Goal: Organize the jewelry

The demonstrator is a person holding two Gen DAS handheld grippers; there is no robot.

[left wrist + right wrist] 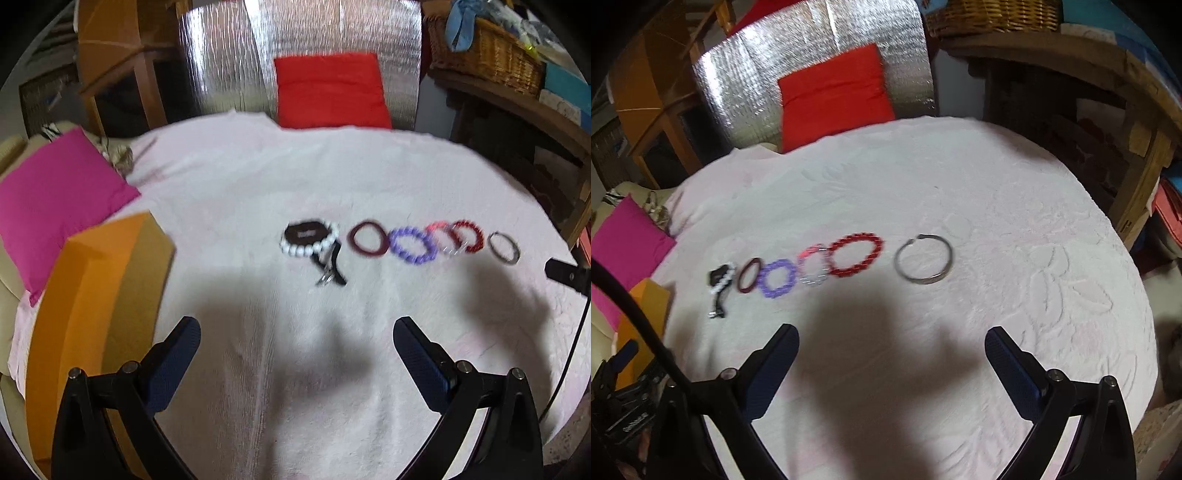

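A row of bracelets lies on the white bedspread (258, 177). From left: a white bead bracelet (314, 247) over a dark watch with a strap (332, 271), a maroon bangle (368, 237), a purple bead bracelet (412, 245), a pink and clear one (441, 236), a red bead bracelet (468, 236) and a thin metal bangle (503, 247). The right wrist view shows the same row, with the red bead bracelet (856, 254) and metal bangle (922, 263) nearest. My left gripper (295, 332) and right gripper (891, 339) hang open and empty above the cloth, short of the row.
An orange box (96, 302) stands at the left beside a pink cushion (55, 199). A red cushion (330, 90) leans on a silver foil panel (229, 55) at the back. A wooden shelf (517, 103) with a wicker basket (487, 51) is on the right.
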